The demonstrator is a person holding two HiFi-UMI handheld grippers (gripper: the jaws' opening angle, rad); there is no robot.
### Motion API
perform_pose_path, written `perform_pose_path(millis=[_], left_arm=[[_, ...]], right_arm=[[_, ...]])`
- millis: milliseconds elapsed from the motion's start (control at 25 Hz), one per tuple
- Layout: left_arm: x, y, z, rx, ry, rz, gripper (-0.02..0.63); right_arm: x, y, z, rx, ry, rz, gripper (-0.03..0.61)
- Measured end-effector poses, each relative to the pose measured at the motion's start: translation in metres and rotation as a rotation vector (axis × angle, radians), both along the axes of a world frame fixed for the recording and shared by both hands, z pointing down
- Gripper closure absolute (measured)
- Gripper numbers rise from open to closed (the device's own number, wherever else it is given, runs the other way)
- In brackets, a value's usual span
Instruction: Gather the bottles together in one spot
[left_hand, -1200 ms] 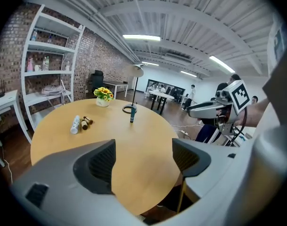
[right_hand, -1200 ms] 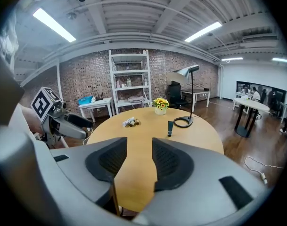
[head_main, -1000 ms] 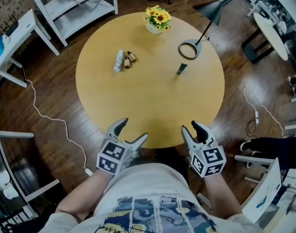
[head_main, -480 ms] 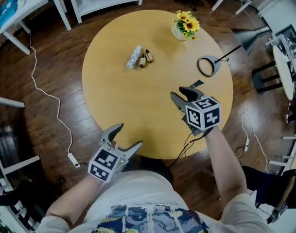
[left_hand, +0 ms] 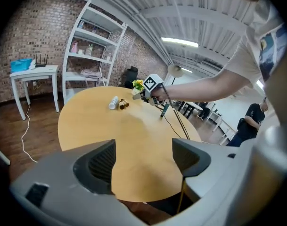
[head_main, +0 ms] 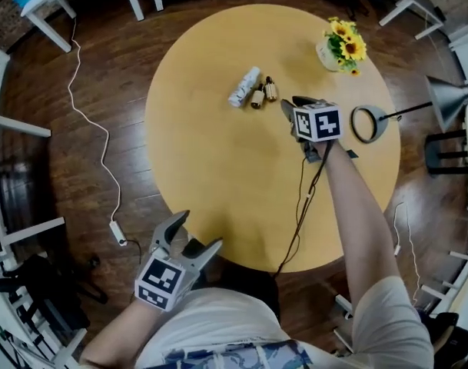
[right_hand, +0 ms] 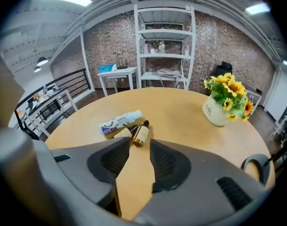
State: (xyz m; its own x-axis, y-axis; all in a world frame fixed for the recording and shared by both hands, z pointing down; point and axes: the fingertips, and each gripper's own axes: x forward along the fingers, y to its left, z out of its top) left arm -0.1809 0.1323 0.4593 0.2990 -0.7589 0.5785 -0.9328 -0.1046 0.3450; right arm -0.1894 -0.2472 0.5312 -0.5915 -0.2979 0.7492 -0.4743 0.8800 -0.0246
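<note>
A white tube bottle (head_main: 244,87) and two small brown bottles (head_main: 258,97) (head_main: 270,89) lie together at the far middle of the round wooden table (head_main: 218,175). My right gripper (head_main: 293,104) reaches over the table just right of them. Its jaws are closing to a narrow gap with nothing between them, and the brown bottle (right_hand: 141,133) lies just beyond their tips. A small dark bottle (left_hand: 165,110) stands apart, beside the right wrist. At the table's near edge, my left gripper (head_main: 197,233) is held open and empty.
A vase of sunflowers (head_main: 340,48) stands at the far right of the table. A lamp's ring base (head_main: 366,124) sits right of the right gripper. A cable (head_main: 299,214) trails from that gripper across the table. White shelving (right_hand: 163,46) stands beyond the table.
My right gripper has travelled from the near edge across the table to the grouped bottles, and its jaws have narrowed. The left gripper has stayed at the near edge.
</note>
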Motion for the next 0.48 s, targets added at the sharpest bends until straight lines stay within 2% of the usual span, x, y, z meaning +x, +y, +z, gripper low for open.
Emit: perform_pose_path(millis=[160,360,480], left_arm=[[-0.002,0.001,0.012,-0.025,-0.002,0.026,0.264],[-0.006,0.005,0.016,-0.04,-0.003,0.062,0.264],[-0.01,0.008,0.019,-0.046,-0.011,0.081,0.264]], right_arm=[[-0.007,-0.02,0.022,-0.03,0.002,0.026,0.414],[-0.027,-0.035,0.03,-0.176,-0.077,0.091,0.416],[-0.04,-0.04,0.038,-0.228,-0.017,0.045,0.417]])
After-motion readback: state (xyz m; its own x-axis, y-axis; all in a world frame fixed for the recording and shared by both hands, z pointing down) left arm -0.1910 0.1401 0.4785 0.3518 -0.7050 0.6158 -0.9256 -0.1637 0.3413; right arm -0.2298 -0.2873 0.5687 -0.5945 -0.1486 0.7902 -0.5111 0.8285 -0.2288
